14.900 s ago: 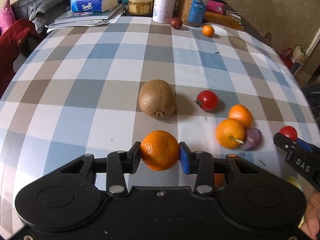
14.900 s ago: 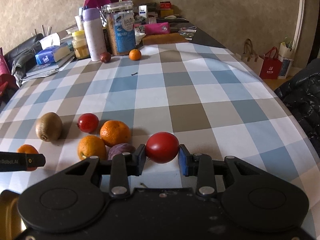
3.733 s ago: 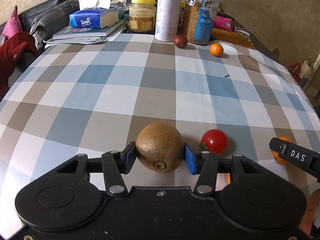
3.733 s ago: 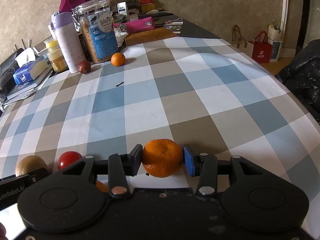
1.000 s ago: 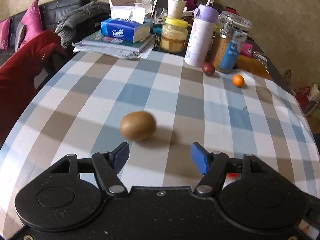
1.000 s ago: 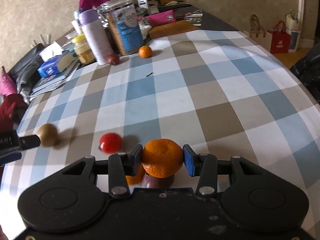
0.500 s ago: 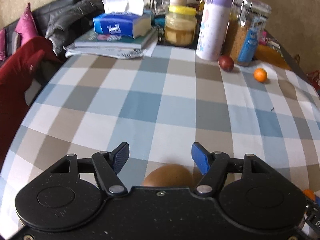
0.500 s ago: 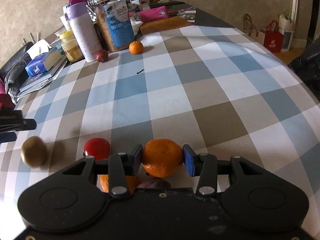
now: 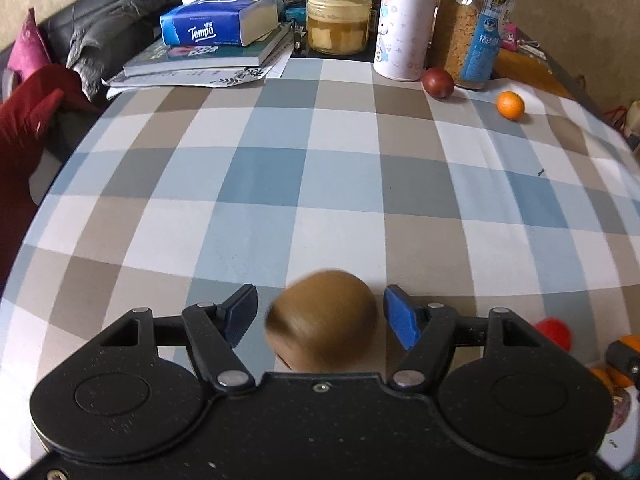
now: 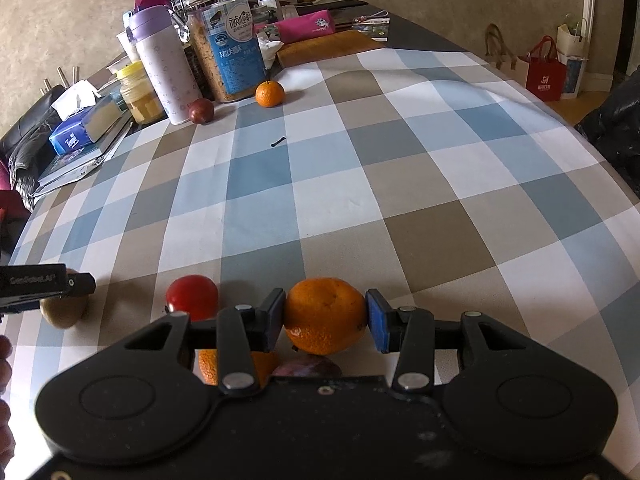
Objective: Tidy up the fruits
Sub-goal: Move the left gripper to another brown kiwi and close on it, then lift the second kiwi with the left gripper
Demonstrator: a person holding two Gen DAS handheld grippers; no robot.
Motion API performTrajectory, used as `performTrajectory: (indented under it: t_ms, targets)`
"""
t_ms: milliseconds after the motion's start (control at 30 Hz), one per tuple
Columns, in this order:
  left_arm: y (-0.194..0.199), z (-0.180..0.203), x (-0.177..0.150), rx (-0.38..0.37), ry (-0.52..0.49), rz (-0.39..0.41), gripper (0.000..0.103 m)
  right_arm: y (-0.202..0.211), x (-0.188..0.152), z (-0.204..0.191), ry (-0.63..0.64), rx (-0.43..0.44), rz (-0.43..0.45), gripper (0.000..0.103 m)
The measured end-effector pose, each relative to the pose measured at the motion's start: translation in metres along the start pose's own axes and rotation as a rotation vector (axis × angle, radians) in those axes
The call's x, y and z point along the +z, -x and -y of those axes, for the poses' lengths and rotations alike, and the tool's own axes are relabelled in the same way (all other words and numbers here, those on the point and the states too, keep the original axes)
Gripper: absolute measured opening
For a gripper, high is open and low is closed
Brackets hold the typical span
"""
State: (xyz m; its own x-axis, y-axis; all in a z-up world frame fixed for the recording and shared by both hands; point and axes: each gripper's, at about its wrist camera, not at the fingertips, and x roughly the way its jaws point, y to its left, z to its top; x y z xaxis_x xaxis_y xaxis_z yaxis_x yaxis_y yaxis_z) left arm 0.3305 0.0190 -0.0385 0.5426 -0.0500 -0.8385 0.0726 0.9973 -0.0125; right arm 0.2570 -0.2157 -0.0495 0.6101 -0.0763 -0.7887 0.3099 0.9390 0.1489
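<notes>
Since half a second ago the kiwi [image 9: 322, 316] has come further into the left wrist view, and it is now seen blurred between the spread fingers of the left gripper [image 9: 320, 314], with a gap visible at each pad, so nothing is gripped. On the right, the right gripper [image 10: 326, 316] is clamped on an orange [image 10: 325, 314], both pads pressed against its sides, as it was a second ago. Taking that held orange as the landmark, a red tomato [image 10: 193, 297] is seen on the checked tablecloth [image 10: 360, 168] just to its left, and the kiwi lies further left again, under the tip of the left gripper. A second orange [image 10: 236, 366] and a purple fruit [image 10: 308, 369] are partly hidden just below and nearer the camera than the held orange. Far beyond it, near the back of the table, a small orange [image 10: 270, 94] and a dark red fruit [image 10: 201, 111] rest beside a tall clear jar [image 10: 220, 36] and a white bottle with a purple lid [image 10: 164, 64]. A tissue pack [image 10: 86, 128] on books is seen to the left of those.
</notes>
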Motion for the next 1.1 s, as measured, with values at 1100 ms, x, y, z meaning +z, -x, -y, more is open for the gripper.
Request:
performTrajectory:
  t_ms: [1100]
  targets:
    - [0.070,0.027,-0.041,-0.089,0.133,0.014,0.062,-0.004,-0.001,0.003,0.006,-0.017,-0.006,0.045]
